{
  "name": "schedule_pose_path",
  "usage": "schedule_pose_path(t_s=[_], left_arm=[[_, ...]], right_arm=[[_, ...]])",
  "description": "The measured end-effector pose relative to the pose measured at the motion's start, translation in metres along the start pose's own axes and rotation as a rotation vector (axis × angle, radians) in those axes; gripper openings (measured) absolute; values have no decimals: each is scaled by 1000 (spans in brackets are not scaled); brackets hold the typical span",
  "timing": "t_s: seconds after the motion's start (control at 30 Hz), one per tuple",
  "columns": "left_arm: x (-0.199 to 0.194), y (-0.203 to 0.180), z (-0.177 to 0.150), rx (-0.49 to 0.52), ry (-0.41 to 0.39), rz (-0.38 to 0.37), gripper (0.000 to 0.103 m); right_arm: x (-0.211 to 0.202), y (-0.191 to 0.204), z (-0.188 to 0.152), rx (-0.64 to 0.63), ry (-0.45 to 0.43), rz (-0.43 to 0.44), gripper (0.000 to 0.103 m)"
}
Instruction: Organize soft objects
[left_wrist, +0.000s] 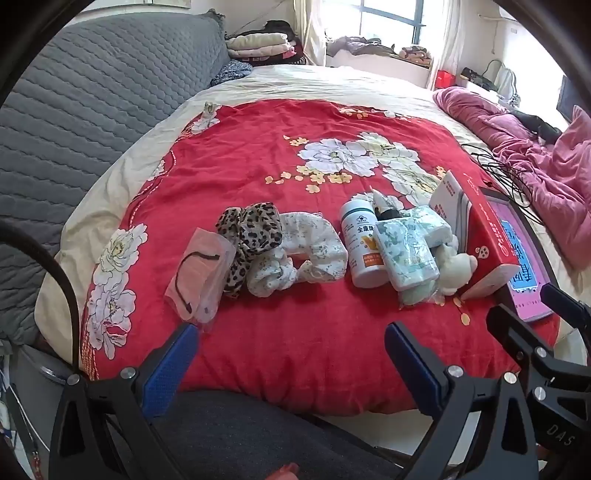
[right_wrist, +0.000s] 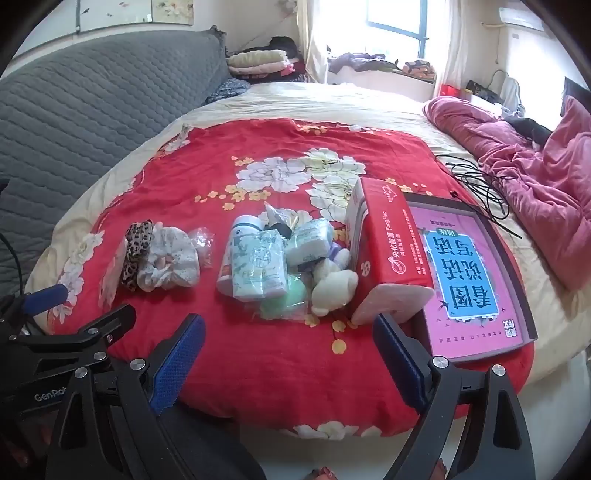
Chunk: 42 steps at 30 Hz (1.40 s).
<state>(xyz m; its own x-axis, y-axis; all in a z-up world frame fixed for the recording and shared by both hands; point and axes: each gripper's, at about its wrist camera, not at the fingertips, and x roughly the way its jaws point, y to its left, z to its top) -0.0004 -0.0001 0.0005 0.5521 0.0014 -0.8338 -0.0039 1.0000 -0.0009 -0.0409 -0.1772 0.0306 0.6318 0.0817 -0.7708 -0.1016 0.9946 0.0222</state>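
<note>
Both grippers hang above the near edge of the bed, each with its blue-padded fingers spread wide and nothing between them: the left gripper (left_wrist: 290, 354) faces the scrunchies, the right gripper (right_wrist: 288, 347) faces the middle heap. Nothing lies between either tool and the things on the red quilt (left_wrist: 295, 325). Nearest the left gripper lie a clear pouch (left_wrist: 199, 273), a leopard scrunchie (left_wrist: 247, 236) and a white scrunchie (left_wrist: 299, 254), each touching the next. Just right of these a white bottle (left_wrist: 364, 247) stands against a tissue pack (left_wrist: 406, 254), with a cream plush toy (right_wrist: 334, 288) and a green pad (right_wrist: 291, 295) at its right side. A red box (right_wrist: 391, 254) lies beside the plush, leaning on a pink book (right_wrist: 476, 277). Black cables (right_wrist: 480, 192) trail near a pink blanket (right_wrist: 535, 184). The right view shows the book's whole cover and the green pad plainly; the left view shows the pouch and its dark cord better.
</note>
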Motion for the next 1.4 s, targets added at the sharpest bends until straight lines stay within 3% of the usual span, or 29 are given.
schedule_pose_path(t_s=[1.4], left_arm=[[-1, 13, 3, -40, -10, 16, 101]], right_arm=[[2, 2, -2, 7, 5, 3, 92]])
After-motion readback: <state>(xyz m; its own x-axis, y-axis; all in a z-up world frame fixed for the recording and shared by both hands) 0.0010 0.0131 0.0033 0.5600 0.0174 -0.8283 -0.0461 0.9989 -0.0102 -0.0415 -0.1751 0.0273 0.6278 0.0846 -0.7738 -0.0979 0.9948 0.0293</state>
